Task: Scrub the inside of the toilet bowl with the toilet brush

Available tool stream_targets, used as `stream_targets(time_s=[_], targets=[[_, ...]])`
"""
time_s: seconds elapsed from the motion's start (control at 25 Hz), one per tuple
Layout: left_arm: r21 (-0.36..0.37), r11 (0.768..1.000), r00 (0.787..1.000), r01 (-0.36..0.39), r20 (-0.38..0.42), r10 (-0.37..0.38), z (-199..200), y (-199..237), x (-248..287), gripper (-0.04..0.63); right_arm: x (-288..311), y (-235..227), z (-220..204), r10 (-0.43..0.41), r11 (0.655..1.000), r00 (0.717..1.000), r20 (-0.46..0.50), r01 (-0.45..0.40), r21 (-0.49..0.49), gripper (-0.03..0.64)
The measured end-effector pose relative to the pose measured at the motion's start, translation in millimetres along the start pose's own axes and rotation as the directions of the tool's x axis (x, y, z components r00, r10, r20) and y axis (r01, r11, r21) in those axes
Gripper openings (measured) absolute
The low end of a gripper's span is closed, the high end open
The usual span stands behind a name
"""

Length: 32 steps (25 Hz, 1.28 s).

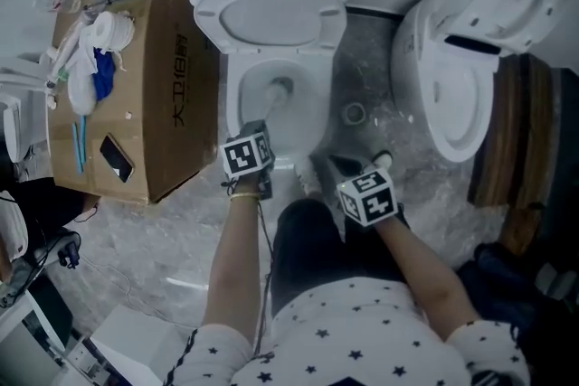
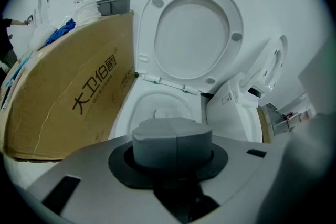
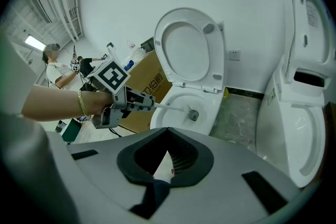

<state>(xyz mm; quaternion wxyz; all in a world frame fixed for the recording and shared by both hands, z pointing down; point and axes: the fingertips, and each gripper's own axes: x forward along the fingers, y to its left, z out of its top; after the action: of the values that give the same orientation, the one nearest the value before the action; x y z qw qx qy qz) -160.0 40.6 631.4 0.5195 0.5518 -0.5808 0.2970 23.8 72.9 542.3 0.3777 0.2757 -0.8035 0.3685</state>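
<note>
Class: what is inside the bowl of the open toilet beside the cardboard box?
The head of the toilet brush sits inside the toilet bowl, its handle clamped in the left gripper. The bowl's bottom beneath the head is covered.

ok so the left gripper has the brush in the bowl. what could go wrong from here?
1. The left gripper holds the toilet brush by the far end of its thin handle; scrubbing pressure could twist it or make it slip.
2. The cardboard box stands close beside the toilet bowl on the left; a wide stroke could knock the arm into it.
3. The right gripper is open and empty, so nothing backs up the brush.
</note>
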Motion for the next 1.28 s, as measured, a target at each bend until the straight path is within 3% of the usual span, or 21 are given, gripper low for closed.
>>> stream_targets(time_s=[0.72,1.28], targets=[[-0.074,0.996,0.994,0.056,0.1,-0.048,-43.5,-31.6,-108.2,0.147,-51.4,18.9,7.3,0.007,0.996,0.999,0.048,-0.003,-0.085,0.006],[-0.127,0.99,0.989,0.062,0.141,-0.043,-74.5,-36.4,-155.0,0.147,-75.2,36.4,24.2,0.037,0.988,0.995,0.091,-0.023,-0.153,0.006]])
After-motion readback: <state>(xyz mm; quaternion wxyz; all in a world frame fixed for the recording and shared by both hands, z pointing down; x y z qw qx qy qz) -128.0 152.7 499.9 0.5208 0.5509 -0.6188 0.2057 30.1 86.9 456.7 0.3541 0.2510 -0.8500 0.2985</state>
